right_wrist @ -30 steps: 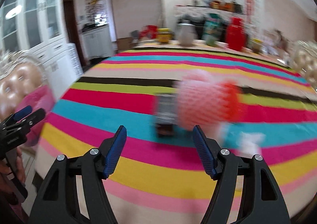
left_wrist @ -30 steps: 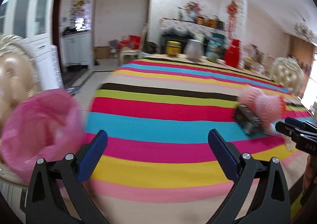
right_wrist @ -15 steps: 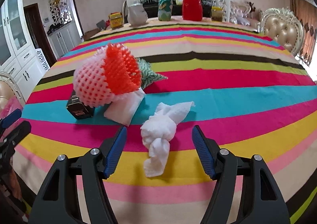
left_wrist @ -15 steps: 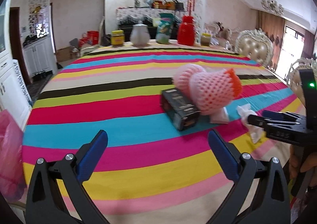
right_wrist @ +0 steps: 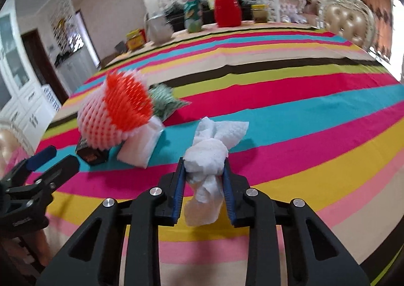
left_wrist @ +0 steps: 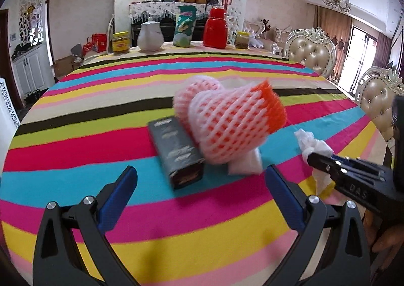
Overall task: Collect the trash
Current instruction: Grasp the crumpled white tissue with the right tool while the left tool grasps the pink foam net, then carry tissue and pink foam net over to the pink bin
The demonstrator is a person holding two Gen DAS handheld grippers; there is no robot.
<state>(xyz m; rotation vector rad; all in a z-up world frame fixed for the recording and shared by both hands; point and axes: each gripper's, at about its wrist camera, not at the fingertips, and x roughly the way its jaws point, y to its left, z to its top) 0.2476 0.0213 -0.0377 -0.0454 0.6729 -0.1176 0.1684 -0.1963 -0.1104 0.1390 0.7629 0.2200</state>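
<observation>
Presently: right gripper (right_wrist: 204,180) clamped on crumpled tissue (right_wrist: 209,157) for removal; left gripper (left_wrist: 199,197) spread, facing black box (left_wrist: 176,149).

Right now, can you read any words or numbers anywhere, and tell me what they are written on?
"DAS" (perhaps cut off): raised letters on the black body of the right gripper, seen from the left wrist camera.
Black box: pale lines of print, too blurred to read.
Yellow-labelled jar: label too small to read.
Green packet at the far end: too blurred to read.
Nothing else is readable.
</observation>
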